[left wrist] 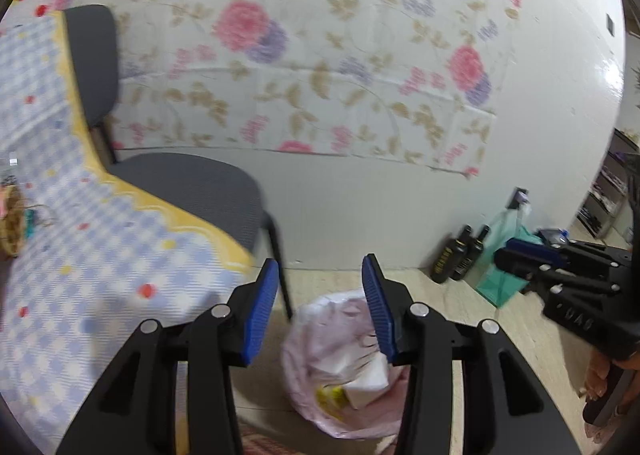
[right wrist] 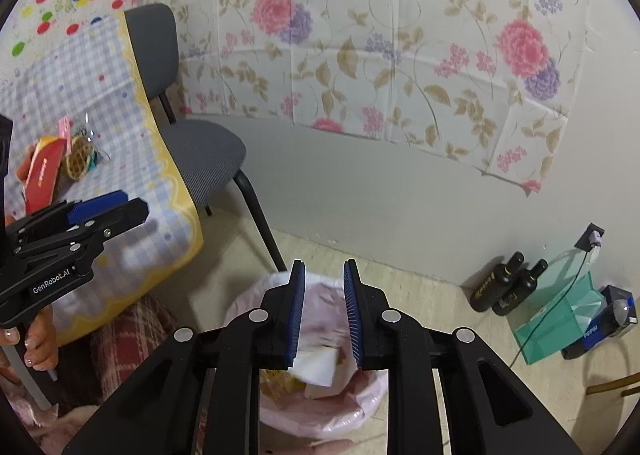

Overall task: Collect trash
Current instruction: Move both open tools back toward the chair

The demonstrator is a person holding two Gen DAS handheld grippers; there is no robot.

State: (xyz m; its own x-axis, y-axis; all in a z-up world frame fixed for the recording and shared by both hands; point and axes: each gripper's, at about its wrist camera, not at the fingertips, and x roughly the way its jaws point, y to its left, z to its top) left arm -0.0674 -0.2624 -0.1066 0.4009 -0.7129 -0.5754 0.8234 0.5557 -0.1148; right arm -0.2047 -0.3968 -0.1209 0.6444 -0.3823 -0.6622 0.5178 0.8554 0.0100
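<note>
Above the crinkly pink bin bag (right wrist: 320, 411), both ribbed tongs (left wrist: 320, 287) (right wrist: 323, 283) gape empty.

A home room: checked tablecloth (right wrist: 100, 103) on a table, grey chair (right wrist: 200, 151), floral sheet (right wrist: 360, 55) on the wall

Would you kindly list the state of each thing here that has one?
Left claw: open, empty, above the bin.
Right claw: open, empty, above the bin.
Trash bin: pink-lined, holding white paper and yellow scraps.
Two dark bottles: upright, capped.
Chair: seat unoccupied.
</note>
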